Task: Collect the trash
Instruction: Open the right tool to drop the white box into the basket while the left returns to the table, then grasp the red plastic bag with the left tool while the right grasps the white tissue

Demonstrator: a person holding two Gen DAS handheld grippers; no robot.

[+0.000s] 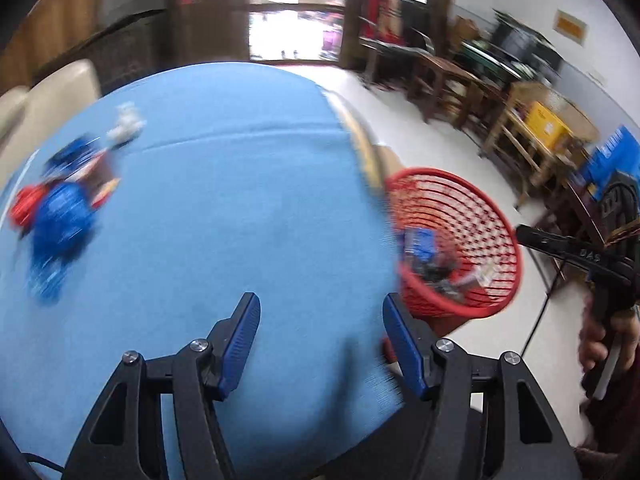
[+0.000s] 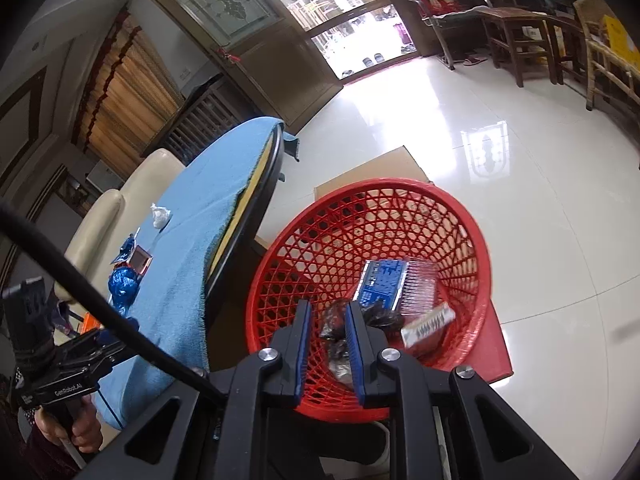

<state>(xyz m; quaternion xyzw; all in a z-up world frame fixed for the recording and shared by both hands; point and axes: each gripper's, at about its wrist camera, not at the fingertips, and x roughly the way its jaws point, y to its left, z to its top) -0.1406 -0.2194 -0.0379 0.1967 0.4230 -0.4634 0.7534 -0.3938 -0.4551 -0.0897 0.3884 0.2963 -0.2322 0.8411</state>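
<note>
Tabletop: a round tabletop (image 1: 224, 184) is lying under a blue cloth, its dark rim showing in the right wrist view (image 2: 256, 208).
Room: a glossy pale tiled floor (image 2: 500, 160) is reflecting daylight from a glass doorway (image 2: 352, 28); wooden chairs (image 2: 516, 36) are standing along the far wall, and cream chair backs (image 2: 136, 188) are sitting behind the tabletop.
Trash on the tabletop: a crumpled blue wrapper (image 1: 60, 224), a red scrap (image 1: 24, 206) touching it, and a white crumpled tissue (image 1: 126, 124) farther back are lying on the cloth, blurred in the left wrist view.
Basket: a red mesh basket (image 2: 476, 240) is standing on the floor just beside the tabletop edge, partly on a flat cardboard sheet (image 2: 384, 168).
Trash in the basket: a blue packet (image 2: 382, 284), dark crumpled wrappers (image 2: 334, 320) and a white strip (image 2: 428, 322) are lying at the bottom.
Left tool (image 1: 320, 344): it is tilting down over the near part of the cloth, its blue pads standing well apart with nothing between them.
Right tool (image 2: 328, 344): it is pointing down into the basket, its pads nearly together and gripping nothing.
Hands: a hand (image 1: 604, 344) is gripping the right tool's handle; another hand (image 2: 80, 428) is gripping the left one.
</note>
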